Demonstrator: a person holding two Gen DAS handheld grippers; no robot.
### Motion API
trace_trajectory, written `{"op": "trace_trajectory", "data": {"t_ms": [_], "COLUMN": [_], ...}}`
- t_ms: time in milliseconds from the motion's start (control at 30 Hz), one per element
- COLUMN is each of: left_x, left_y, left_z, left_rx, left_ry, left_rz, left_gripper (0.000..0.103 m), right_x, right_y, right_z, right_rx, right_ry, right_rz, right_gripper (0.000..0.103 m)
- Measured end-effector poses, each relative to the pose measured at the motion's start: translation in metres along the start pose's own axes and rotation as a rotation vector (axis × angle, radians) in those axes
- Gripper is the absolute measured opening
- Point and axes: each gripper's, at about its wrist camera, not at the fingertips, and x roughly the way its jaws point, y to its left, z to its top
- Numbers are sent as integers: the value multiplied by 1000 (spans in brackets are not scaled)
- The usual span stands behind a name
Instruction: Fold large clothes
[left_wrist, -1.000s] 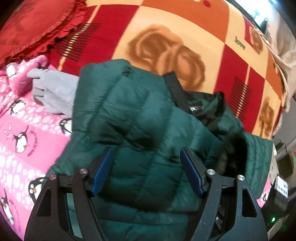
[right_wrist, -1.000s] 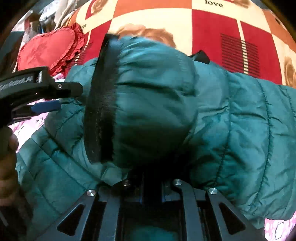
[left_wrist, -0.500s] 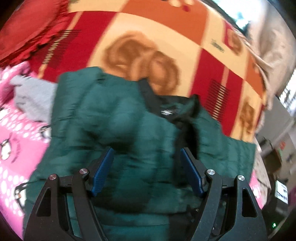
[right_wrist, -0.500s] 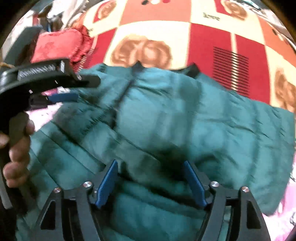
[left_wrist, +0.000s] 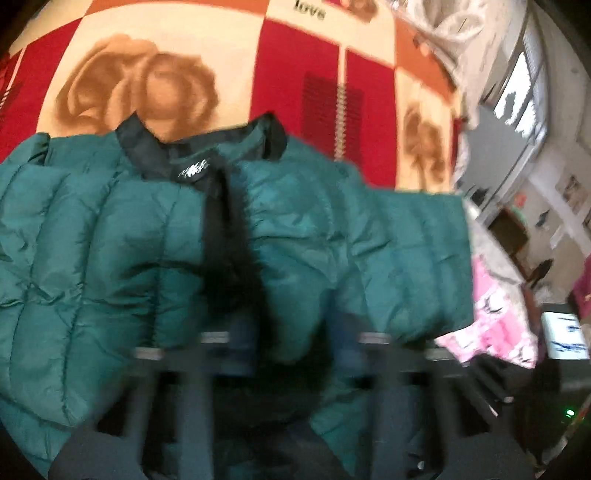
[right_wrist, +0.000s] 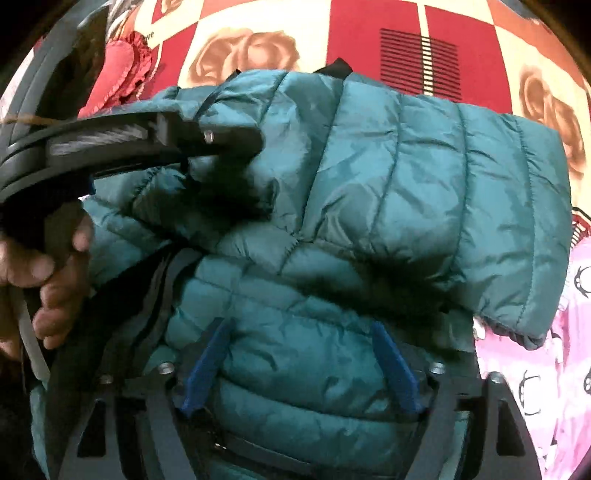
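A dark green puffer jacket (left_wrist: 110, 240) with a black collar (left_wrist: 147, 155) lies spread on the bed. One sleeve (right_wrist: 480, 203) is folded across its body. My left gripper (left_wrist: 291, 332) is blurred in its own view, its jaws shut on a bulge of jacket beside the black zipper edge. In the right wrist view the left gripper (right_wrist: 236, 158) bites into a bunched fold at the jacket's left side, held by a hand (right_wrist: 55, 280). My right gripper (right_wrist: 301, 365) hovers over the jacket's lower part, its jaws opening. Puffy fabric lies between the blue pads (right_wrist: 207, 369), ungripped.
A red, cream and orange rose-patterned bedspread (left_wrist: 295, 74) lies beyond the jacket. A pink penguin sheet (right_wrist: 554, 369) shows at the right. A red frilled heart cushion (right_wrist: 118, 74) sits at the far left. Room furniture (left_wrist: 517, 229) stands past the bed's right edge.
The right gripper has let go of the jacket sleeve, now lying flat across the body, and opened wide. The left gripper swung right toward the collar and zipper and shut on the jacket.
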Motion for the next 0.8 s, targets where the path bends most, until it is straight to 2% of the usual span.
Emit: {"op": "trace_trajectory", "data": {"t_ms": [100,267,367,433,500,667,733,800], "left_x": [-11,-68,-105,-124,-126,-87,-94,-107], "left_y": [2,17,41,69,91,124,123,118], "left_z": [2,11,12,9,4,-5,-6,-3], "left_rx": [-18,-77,-123,-213,-299,-444,-459,-441], "left_ry": [-32,-163,-258,-299,-287,-83,-100,-163], "left_rz": [45,103,212,283,334,364,359,389], "left_gripper": [11,10,10,10,10,15,15,20], "right_x": [11,16,15,18,17,18,18,14], "right_y": [-5,-13,-19,-20,-11,-13,-18,-23], "right_z": [-3,-3,-7,-3,-3,1,3,11], "right_rx": [21,42,35,31,33,50,37,18], "right_ry": [31,36,31,32,32,45,69,84], "right_rz": [-7,13,8,5,7,24,40,75], "right_gripper": [102,103,103,103,103,103,103,103]}}
